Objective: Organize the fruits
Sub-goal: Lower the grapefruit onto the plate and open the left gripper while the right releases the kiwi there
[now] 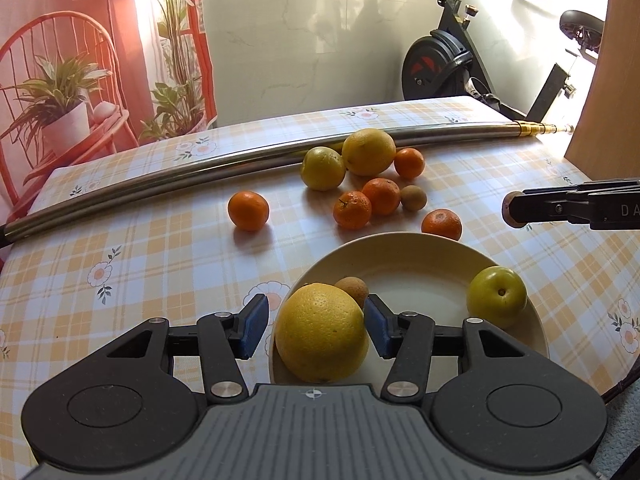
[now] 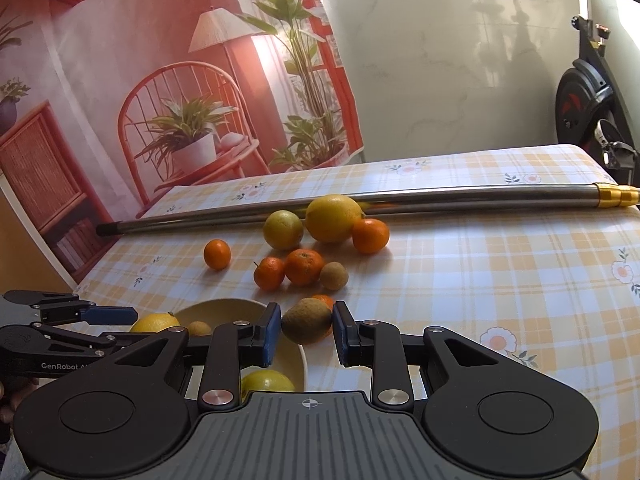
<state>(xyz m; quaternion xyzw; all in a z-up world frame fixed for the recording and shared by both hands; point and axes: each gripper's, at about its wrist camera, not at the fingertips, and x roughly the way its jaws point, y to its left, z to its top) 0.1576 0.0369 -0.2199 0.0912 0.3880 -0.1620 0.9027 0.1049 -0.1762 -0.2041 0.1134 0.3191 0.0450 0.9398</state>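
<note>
A big yellow orange (image 1: 322,334) sits in the cream bowl (image 1: 420,248), between the left claw's (image 1: 316,326) half-open pads, which do not press on it. The right claw (image 2: 306,330) is clamped on a brown kiwi (image 2: 307,320), held beside the bowl's rim. More fruit lies loose on the checked tablecloth (image 1: 140,248).
</note>
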